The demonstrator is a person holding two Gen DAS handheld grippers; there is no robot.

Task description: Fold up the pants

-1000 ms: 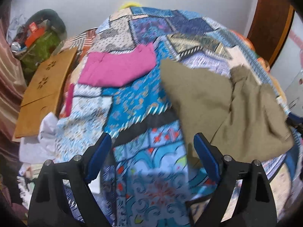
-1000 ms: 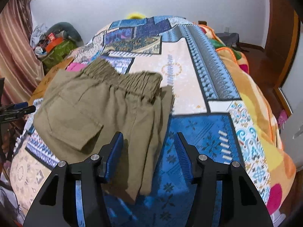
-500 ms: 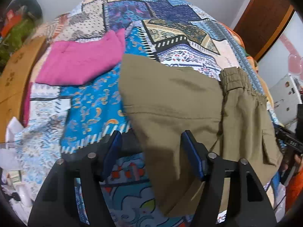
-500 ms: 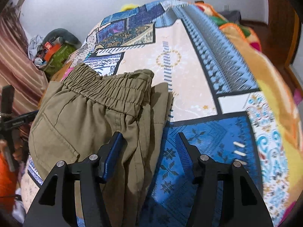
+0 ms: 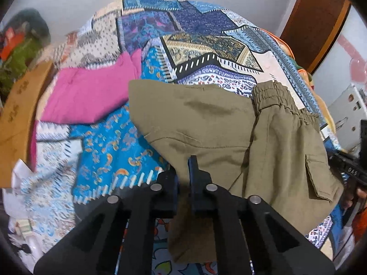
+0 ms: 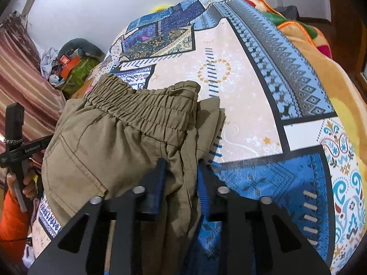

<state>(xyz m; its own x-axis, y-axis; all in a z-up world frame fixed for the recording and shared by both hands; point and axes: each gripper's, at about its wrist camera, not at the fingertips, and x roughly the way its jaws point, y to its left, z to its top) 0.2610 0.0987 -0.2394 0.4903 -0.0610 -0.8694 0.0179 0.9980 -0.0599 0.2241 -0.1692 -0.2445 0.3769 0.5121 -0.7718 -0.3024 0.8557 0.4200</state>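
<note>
Olive-green pants (image 5: 229, 133) lie partly folded on a patchwork bedspread (image 5: 206, 34), with the elastic waistband (image 6: 146, 112) at the far side and a flap pocket (image 5: 321, 174) at the right. My left gripper (image 5: 183, 171) is shut on the near left edge of the pants. My right gripper (image 6: 183, 171) is shut on the bunched right edge of the pants (image 6: 103, 151), just below the waistband. Each gripper shows at the edge of the other's view.
A folded pink garment (image 5: 91, 94) lies on the bed left of the pants. A wooden board (image 5: 20, 114) and a pile of bags (image 6: 73, 66) stand at the bed's left. An orange-yellow blanket (image 6: 321, 52) lies along the right side, by a wooden door (image 5: 321, 23).
Both grippers moved forward onto the pants and closed from wide open: the left on the near left edge, the right on the bunched right edge.
</note>
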